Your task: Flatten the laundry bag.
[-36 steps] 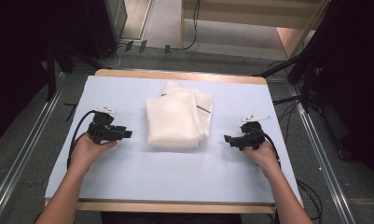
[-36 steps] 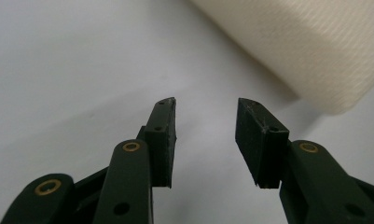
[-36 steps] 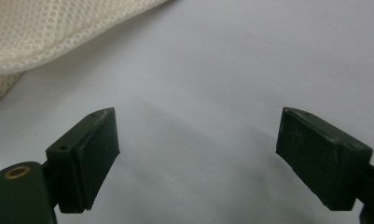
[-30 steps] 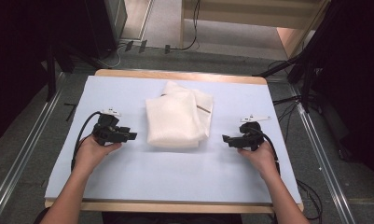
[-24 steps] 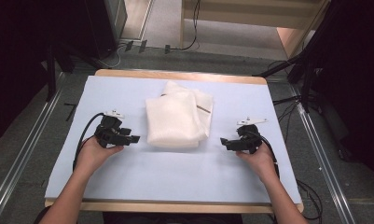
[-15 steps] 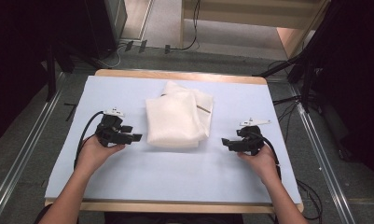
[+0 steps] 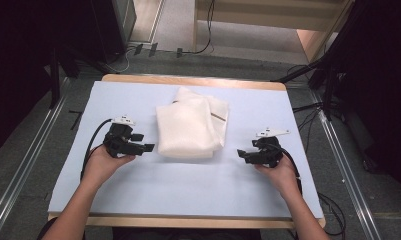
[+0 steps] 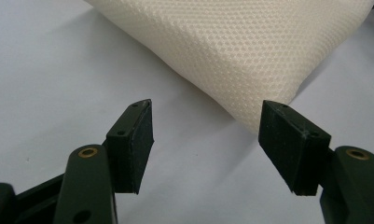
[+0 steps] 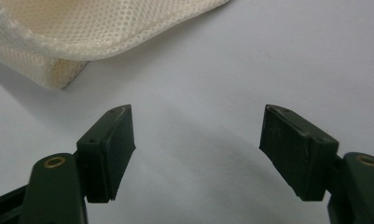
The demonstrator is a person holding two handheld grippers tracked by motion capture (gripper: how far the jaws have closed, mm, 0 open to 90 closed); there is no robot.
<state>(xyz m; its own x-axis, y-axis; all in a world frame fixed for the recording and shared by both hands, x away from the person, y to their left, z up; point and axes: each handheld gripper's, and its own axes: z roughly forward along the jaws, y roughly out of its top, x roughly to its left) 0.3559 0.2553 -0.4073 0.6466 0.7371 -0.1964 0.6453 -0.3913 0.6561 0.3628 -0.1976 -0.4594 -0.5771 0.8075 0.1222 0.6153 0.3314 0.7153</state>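
A folded cream mesh cloth (image 7: 190, 127) lies in the middle of the pale blue table cover (image 7: 188, 180). My left gripper (image 7: 147, 148) sits just left of the cloth's near left corner, open, its tips pointing at the fold. In the left gripper view the cloth (image 8: 240, 51) lies close ahead of the gripper (image 8: 208, 149), nothing between the jaws. My right gripper (image 7: 242, 154) rests a short way right of the cloth's near right corner, open and empty. In the right gripper view the cloth's folded corner (image 9: 82, 32) lies ahead to the left of the gripper (image 9: 196, 154).
The wooden table edge (image 7: 188, 222) runs along the front. Metal rails (image 7: 348, 170) flank both sides of the table. Cables (image 7: 308, 107) lie on the floor to the right and behind. Dark equipment stands at the back left and right.
My left gripper has moved right, closer to the cloth's near left corner. The right gripper has shifted slightly left toward the cloth. The cloth has not moved.
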